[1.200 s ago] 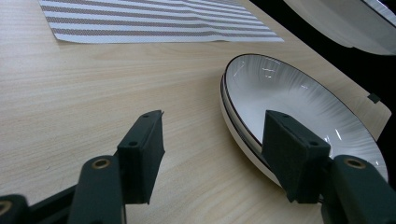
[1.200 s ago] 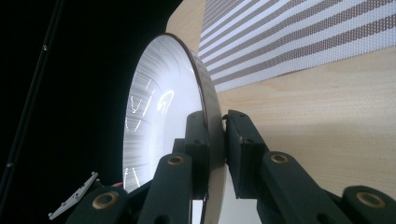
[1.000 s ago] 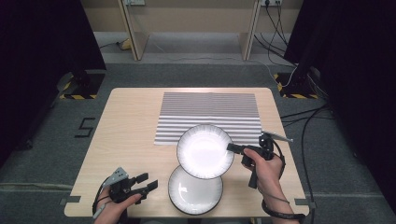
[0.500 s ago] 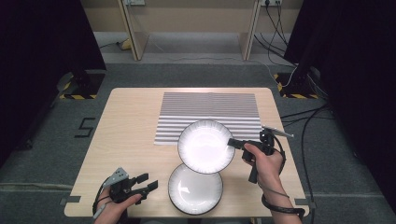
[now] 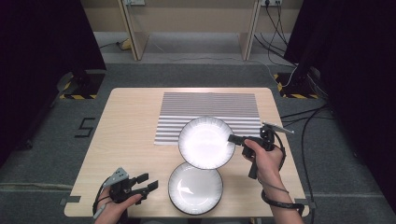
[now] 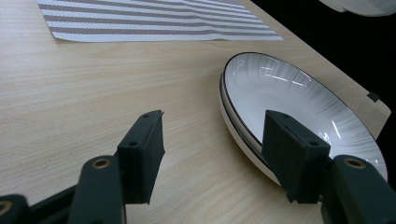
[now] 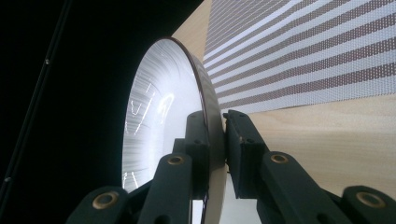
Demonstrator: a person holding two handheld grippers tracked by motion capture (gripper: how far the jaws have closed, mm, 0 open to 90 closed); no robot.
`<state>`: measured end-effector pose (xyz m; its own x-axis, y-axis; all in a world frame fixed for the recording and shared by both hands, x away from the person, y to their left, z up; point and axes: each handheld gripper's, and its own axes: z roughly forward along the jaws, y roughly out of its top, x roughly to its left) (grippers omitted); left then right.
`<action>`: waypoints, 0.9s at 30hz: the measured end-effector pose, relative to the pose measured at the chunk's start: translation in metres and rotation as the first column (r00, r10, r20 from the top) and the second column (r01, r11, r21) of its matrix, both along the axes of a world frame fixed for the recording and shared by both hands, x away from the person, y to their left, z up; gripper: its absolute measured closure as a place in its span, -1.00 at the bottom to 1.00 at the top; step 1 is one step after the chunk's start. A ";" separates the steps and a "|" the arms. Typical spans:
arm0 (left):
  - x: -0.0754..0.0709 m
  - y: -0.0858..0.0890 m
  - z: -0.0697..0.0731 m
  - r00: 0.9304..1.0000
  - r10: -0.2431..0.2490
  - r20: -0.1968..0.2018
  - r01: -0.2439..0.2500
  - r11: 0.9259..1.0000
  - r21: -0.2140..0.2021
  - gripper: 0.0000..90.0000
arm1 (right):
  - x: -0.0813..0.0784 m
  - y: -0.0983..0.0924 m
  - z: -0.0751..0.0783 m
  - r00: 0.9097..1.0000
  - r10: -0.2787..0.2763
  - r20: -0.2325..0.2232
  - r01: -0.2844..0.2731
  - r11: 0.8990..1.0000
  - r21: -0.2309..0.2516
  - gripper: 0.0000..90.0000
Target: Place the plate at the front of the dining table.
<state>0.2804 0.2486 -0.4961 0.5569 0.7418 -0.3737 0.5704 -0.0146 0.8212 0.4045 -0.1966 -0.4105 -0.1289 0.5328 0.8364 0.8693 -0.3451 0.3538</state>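
Wooden table (image 5: 130, 140) carries a striped mat (image 5: 210, 105) at the far centre and a lower plate (image 5: 195, 187) near the front edge. Right gripper (image 5: 232, 138) is clamped on the rim of an upper plate (image 5: 205, 141), held over the mat's near edge. Risk: the narrow rim grip may let this plate tilt, slip, or strike the lower plate. Left gripper (image 5: 150, 182) rests with jaws apart, just left of the lower plate. Free room lies on the table's left half.

Around the wooden table

Grey carpet floor (image 5: 140, 74) surrounds the light wood table (image 5: 126, 130); black curtains (image 5: 42, 37) hang at both sides, yellow-black hazard tape (image 5: 77, 96) marks stand bases, and cables (image 5: 308, 121) trail at right.
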 end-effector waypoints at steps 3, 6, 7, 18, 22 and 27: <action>0.000 0.000 0.000 1.000 0.000 0.000 0.000 1.000 0.000 -0.15 | 0.002 0.000 0.000 1.000 -0.006 -0.002 0.006 1.000 0.005 0.77; 0.000 0.000 0.000 1.000 0.000 0.000 0.000 1.000 0.000 -0.15 | 0.003 0.000 0.001 1.000 -0.007 0.002 0.007 1.000 0.004 0.77; 0.000 0.000 0.000 1.000 0.000 0.000 0.000 1.000 0.000 -0.15 | 0.004 0.000 0.002 1.000 -0.009 0.003 0.009 1.000 0.006 0.77; 0.000 0.001 0.000 1.000 0.000 0.000 0.000 1.000 -0.002 -0.15 | 0.012 0.001 0.005 1.000 -0.020 0.004 0.020 1.000 0.004 0.77; 0.000 0.000 0.000 1.000 0.000 -0.001 0.000 1.000 0.001 -0.15 | 0.015 0.001 0.006 1.000 -0.023 0.005 0.023 1.000 0.002 0.77; 0.000 0.000 0.000 1.000 -0.001 -0.001 0.001 1.000 -0.002 -0.15 | 0.018 0.001 0.007 1.000 -0.030 -0.003 0.030 1.000 0.002 0.77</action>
